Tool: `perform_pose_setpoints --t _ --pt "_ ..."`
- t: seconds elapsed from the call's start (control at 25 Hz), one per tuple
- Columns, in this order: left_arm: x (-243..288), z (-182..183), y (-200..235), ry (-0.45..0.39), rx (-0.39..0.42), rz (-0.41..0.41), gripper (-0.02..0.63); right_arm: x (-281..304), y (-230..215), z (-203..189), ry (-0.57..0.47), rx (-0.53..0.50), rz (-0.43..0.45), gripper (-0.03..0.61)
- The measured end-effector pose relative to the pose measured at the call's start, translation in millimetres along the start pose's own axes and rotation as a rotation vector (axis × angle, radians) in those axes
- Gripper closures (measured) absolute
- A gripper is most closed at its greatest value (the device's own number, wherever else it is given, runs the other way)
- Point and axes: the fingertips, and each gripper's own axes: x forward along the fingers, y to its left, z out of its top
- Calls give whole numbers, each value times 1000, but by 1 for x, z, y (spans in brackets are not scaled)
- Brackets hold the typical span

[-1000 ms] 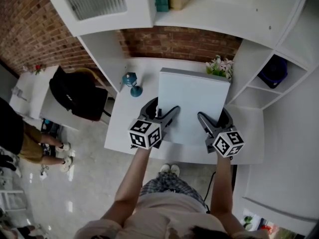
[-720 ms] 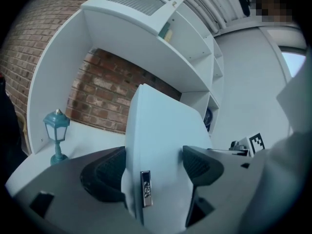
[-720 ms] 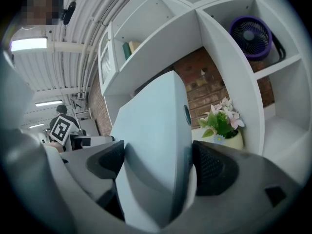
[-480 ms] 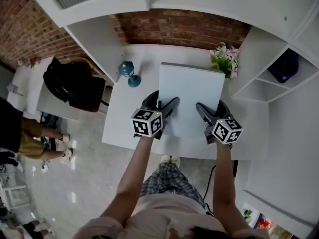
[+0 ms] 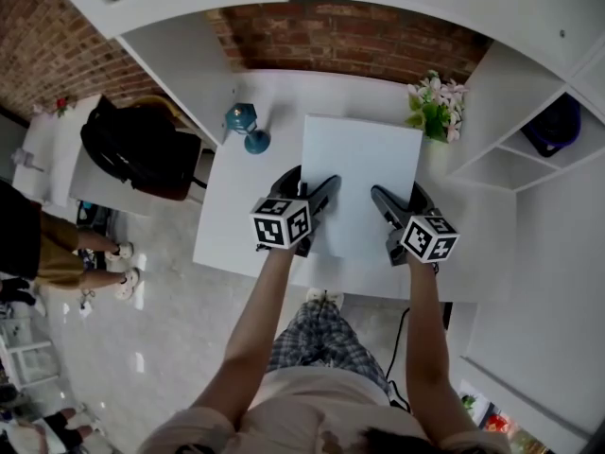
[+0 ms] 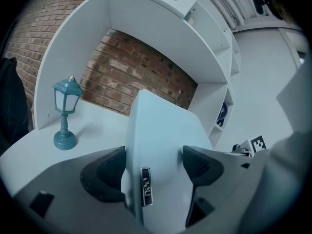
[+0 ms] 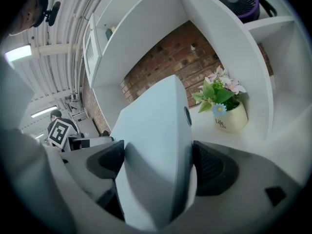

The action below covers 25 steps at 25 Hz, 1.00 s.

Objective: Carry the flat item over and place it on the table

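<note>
The flat item is a thin white rectangular slab (image 5: pixel 359 183), held level just above the white table (image 5: pixel 232 225). My left gripper (image 5: pixel 310 201) is shut on its near left edge and my right gripper (image 5: pixel 388 208) is shut on its near right edge. In the left gripper view the slab (image 6: pixel 156 145) fills the gap between the dark pads (image 6: pixel 105 177), with a small metal tag on its edge. In the right gripper view the slab (image 7: pixel 156 145) is clamped the same way.
A teal lantern ornament (image 5: pixel 244 126) stands at the table's back left, and a potted flower (image 5: pixel 435 107) at the back right. White shelving and a brick wall (image 5: pixel 350 36) enclose the table. A black bag (image 5: pixel 142 154) lies to the left, with people standing beyond it.
Both grippers and the slab have shifted slightly forward over the table, and the head view has tipped so the shelf top has dropped out of view. The grips are unchanged.
</note>
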Motion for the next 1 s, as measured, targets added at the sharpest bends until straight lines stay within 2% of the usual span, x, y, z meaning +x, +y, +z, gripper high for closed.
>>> perform_pose_setpoints --t 0.32,1.0 --pt "18 -11 15 60 -37 16 259 18 -14 -10 73 33 -27 133" --pt "46 -46 40 225 -144 72 258 45 -43 -41 301 120 -103 124"
